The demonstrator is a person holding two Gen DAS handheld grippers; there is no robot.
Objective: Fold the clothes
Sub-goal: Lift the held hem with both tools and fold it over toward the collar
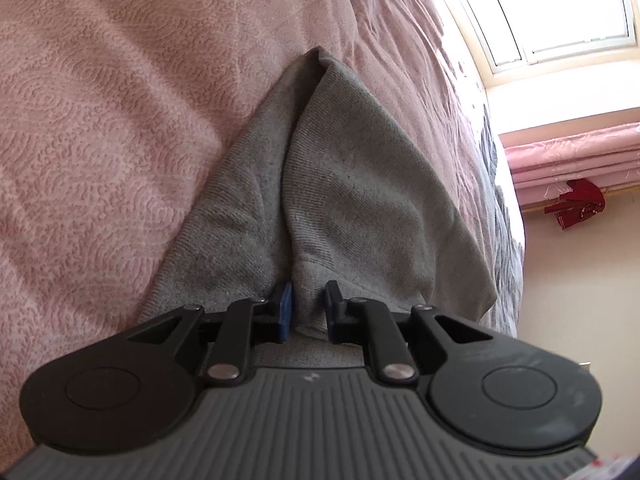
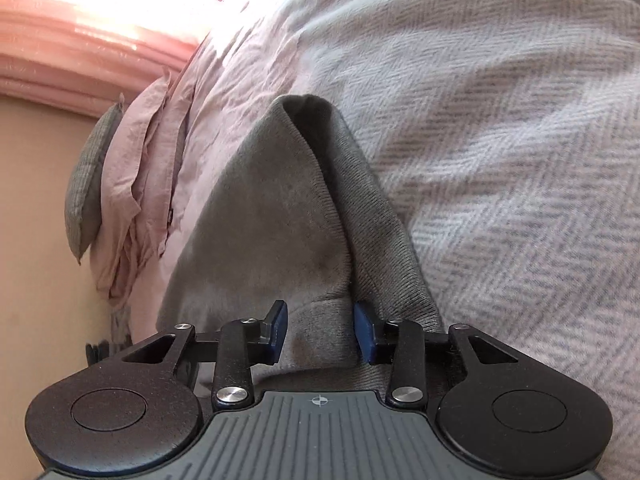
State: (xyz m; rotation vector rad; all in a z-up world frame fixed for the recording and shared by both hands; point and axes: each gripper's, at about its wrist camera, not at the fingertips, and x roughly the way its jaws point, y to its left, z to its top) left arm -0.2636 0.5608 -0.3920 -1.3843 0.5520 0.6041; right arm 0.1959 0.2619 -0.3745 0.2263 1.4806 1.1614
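Grey knit cloth, some garment [image 1: 340, 184] whose type cannot be told, fills the middle of both wrist views and lies bunched over a bed. In the left wrist view the left claw [image 1: 308, 316] points forward and downward, its jaws drawn nearly together with a narrow fold of the grey fabric pinched between the blue pads [image 1: 285, 312]; the cloth rises from the grip into a peaked ridge over a pink textured blanket [image 1: 100, 140]. In the right wrist view the right claw [image 2: 320, 330] tilts down at a similar slant, its jaws standing wider, about half apart, with a thicker roll of the same grey garment [image 2: 272, 220] between them; the pads [image 2: 364, 332] sit against the fold's sides, so it looks gripped. A grey-and-white herringbone cover [image 2: 500, 160] lies to the right of it, and crumpled pink bedding [image 2: 136, 168] with a grey pillow [image 2: 88, 184] hangs at the left edge. The garment's lower part is hidden behind each claw's body, and its full outline is cut off. A bright window [image 1: 560, 12] washes out detail; pink curtains [image 1: 576, 156] and a red item [image 1: 580, 204] are hard to make out.
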